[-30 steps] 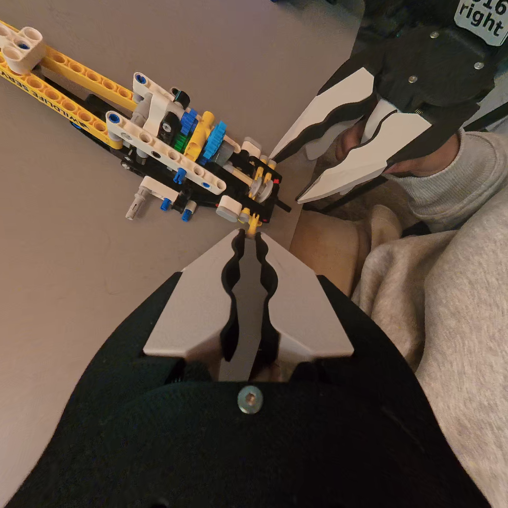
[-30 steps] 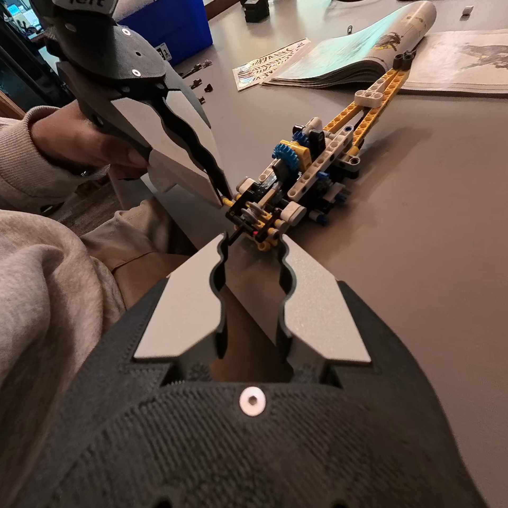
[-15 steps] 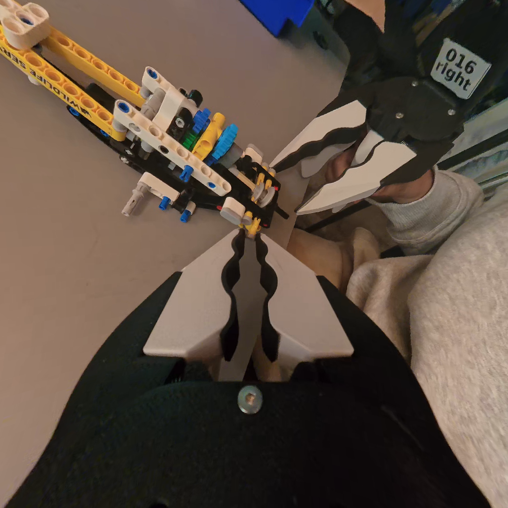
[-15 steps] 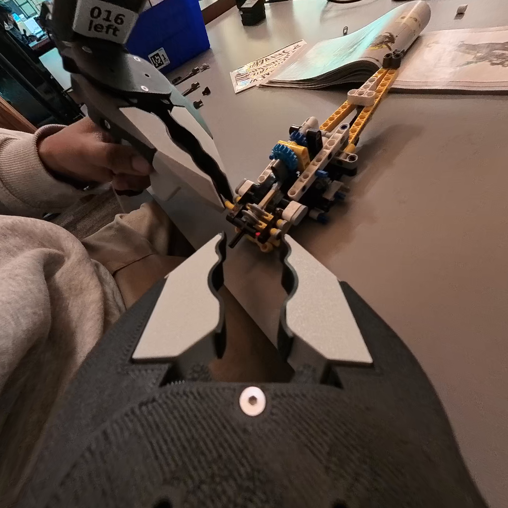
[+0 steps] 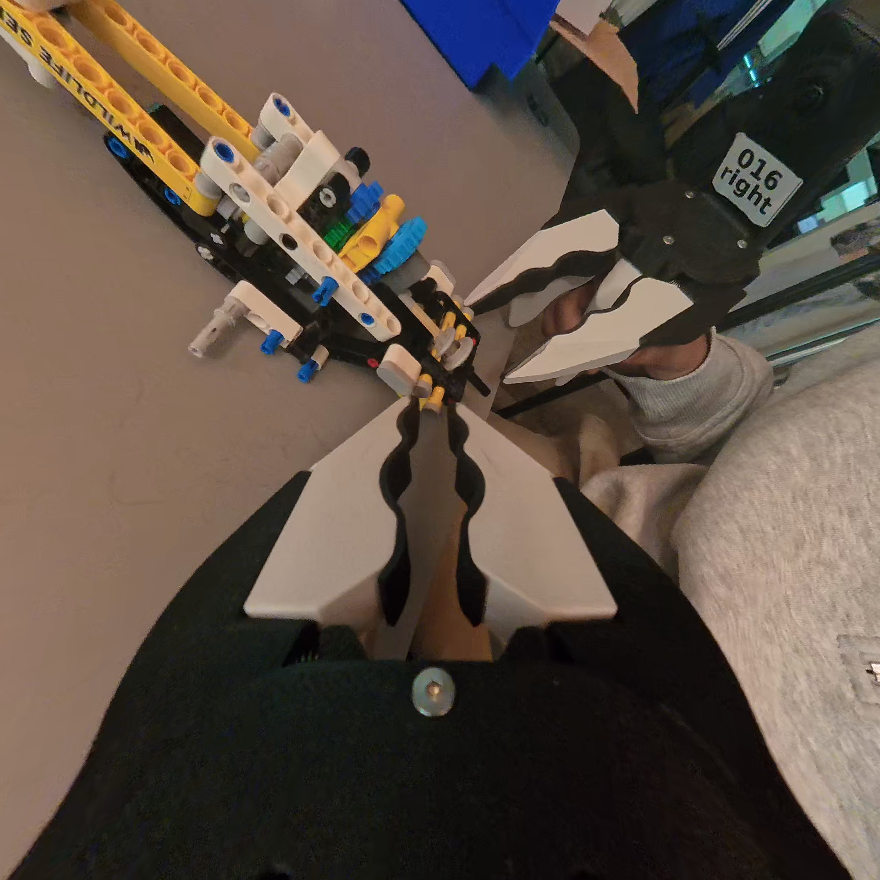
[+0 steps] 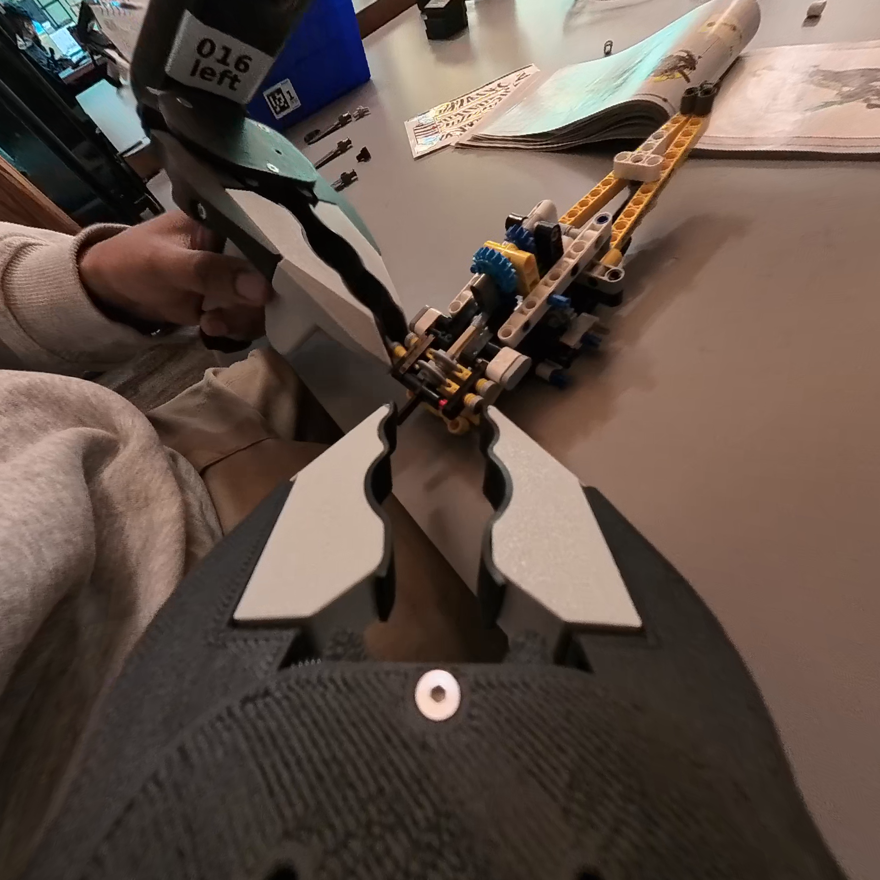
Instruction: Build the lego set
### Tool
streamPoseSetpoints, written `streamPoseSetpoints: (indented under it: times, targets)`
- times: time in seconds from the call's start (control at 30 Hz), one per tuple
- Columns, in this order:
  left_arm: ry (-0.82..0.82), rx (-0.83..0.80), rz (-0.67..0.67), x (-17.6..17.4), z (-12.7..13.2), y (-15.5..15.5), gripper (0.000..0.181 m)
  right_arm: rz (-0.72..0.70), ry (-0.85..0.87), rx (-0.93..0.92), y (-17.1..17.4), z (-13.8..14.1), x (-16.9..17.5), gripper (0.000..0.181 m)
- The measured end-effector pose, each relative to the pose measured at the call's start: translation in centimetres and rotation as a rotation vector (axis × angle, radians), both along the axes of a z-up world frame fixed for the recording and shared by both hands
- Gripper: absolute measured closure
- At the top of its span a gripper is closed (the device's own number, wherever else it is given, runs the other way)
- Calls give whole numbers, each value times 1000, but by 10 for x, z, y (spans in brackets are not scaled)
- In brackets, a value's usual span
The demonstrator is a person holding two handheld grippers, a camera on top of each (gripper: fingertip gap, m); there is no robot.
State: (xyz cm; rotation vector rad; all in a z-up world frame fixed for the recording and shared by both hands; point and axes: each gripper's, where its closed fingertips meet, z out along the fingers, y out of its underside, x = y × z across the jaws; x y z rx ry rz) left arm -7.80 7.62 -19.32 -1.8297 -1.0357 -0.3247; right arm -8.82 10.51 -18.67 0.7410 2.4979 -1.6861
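Observation:
A long lego model [image 5: 309, 247] of yellow beams, white beams, blue gears and a black frame lies on the grey table [image 5: 119, 476], its near end at the table edge. My left gripper [image 5: 431, 405] is shut on a small yellow pin at that near end. In the right wrist view the model [image 6: 524, 295] stretches away, and the left gripper [image 6: 395, 340] comes down on its near left corner. My right gripper [image 6: 438, 416] is open and empty, its tips on either side of the model's near end. It also shows in the left wrist view [image 5: 485, 340].
An open instruction booklet [image 6: 619, 90] and a sticker sheet [image 6: 457, 119] lie at the model's far end. Several small black parts [image 6: 343, 152] sit near a blue bin [image 6: 319, 62]. The person's lap and grey sleeves lie below the table edge. The left gripper's tips are roughly 4 centimetres from the right gripper's.
The left gripper has tipped more upright while keeping hold of the model's near end. The right gripper stays open at the same end.

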Motion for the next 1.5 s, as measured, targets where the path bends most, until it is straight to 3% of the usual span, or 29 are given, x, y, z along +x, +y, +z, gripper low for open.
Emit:
streamPoseSetpoints:
  times: [0.2,0.63,1.3,1.5]
  targets:
    - [-18,-10,15,4,-3,-4,160,-2,2,-1,0,0,-1,149]
    - [-13,0,42,3,-1,-3,178,4,3,-4,-1,0,0,149]
    - [104,-126,39,0,-9,-3,181,3,13,4,-2,0,0,147]
    - [-19,-20,43,4,-8,-2,177,-15,95,-23,2,14,-5,156]
